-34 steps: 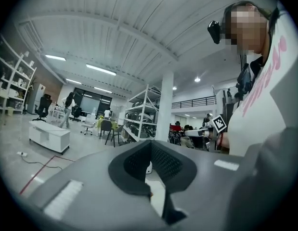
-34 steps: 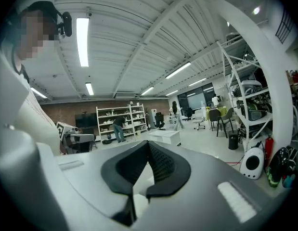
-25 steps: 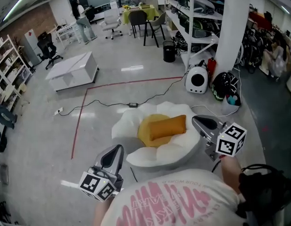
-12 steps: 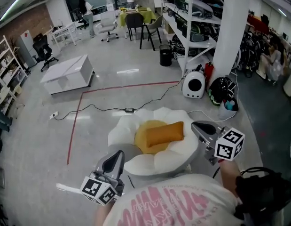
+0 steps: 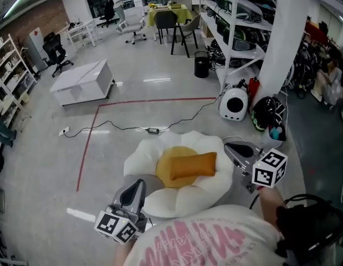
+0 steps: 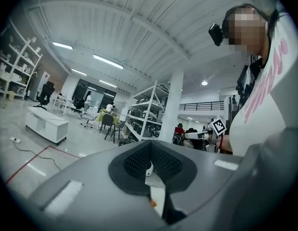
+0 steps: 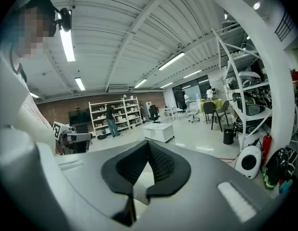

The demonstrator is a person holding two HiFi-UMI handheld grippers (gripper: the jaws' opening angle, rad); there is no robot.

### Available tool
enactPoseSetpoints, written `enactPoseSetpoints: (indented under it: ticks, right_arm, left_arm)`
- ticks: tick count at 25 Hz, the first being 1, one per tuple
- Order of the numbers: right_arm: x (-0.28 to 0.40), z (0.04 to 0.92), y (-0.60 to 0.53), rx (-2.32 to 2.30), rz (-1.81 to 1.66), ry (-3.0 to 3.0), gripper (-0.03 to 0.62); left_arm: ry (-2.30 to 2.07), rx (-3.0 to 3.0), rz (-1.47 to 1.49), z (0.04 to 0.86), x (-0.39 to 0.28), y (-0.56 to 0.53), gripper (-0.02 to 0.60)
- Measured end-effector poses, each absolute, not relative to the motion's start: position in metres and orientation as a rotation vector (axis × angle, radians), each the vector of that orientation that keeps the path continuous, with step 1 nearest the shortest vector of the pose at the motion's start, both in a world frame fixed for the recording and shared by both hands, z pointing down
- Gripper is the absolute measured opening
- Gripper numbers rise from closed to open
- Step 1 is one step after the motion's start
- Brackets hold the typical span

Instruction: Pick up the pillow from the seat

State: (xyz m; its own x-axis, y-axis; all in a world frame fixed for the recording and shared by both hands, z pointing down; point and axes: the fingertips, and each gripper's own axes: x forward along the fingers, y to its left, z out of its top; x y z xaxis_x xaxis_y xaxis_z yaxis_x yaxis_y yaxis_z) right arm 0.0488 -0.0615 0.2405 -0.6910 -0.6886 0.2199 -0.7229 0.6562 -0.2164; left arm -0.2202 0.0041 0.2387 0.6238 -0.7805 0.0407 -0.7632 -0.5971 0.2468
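An orange pillow [image 5: 192, 164] lies on the yellow centre of a white flower-shaped seat [image 5: 141, 155] on the floor in the head view. My left gripper [image 5: 135, 185] hovers at the seat's near left edge, jaws shut and empty. My right gripper [image 5: 231, 147] hangs at the seat's right edge, just right of the pillow, also shut with nothing in it. In the left gripper view the left gripper [image 6: 149, 147] points level across the room; a sliver of the white seat shows through its jaw slot. The right gripper [image 7: 149, 148] likewise looks out over the hall.
A black cable [image 5: 132, 127] and red floor tape [image 5: 154, 100] run behind the seat. A white round appliance [image 5: 234, 104], bags [image 5: 267, 113] and a white pillar [image 5: 284, 43] stand at the right. A low white cabinet [image 5: 82, 82], shelving and chairs lie farther back.
The view has shifted slightly, and the seat with the pillow now sits a little lower and more to the left. Both grippers stay shut, holding about the same places beside the seat.
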Motion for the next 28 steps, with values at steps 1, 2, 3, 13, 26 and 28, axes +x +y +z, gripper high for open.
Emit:
enactPoseSetpoints:
  ticks: [1,2,3,13,26,28]
  right_arm:
    - [0.054,0.242,-0.072,1.163,0.441,-2.751,0.006]
    - [0.060,0.245,-0.082,1.149,0.447,-2.751,0.006]
    - [0.066,0.248,-0.092,1.136,0.455,-2.751,0.006]
    - [0.116,0.270,-0.188,0.966,0.525,-2.785,0.006]
    - [0.114,0.326,-0.247,0.689,0.703,-2.774,0.006]
    - [0.114,0.341,-0.249,0.696,0.761,-2.759,0.006]
  left_arm:
    - [-1.275,2.593,-0.107,0.242,-0.215,-0.004,0.015]
    - [-1.289,2.576,-0.115,0.244,-0.210,-0.012,0.015]
    - [-1.302,2.559,-0.126,0.246,-0.204,-0.020,0.015]
    - [-1.449,2.484,-0.085,0.251,-0.142,-0.100,0.015]
    - [-1.640,2.263,-0.084,0.281,-0.106,-0.124,0.015]
    - [-1.656,2.225,-0.050,0.292,-0.108,-0.123,0.014]
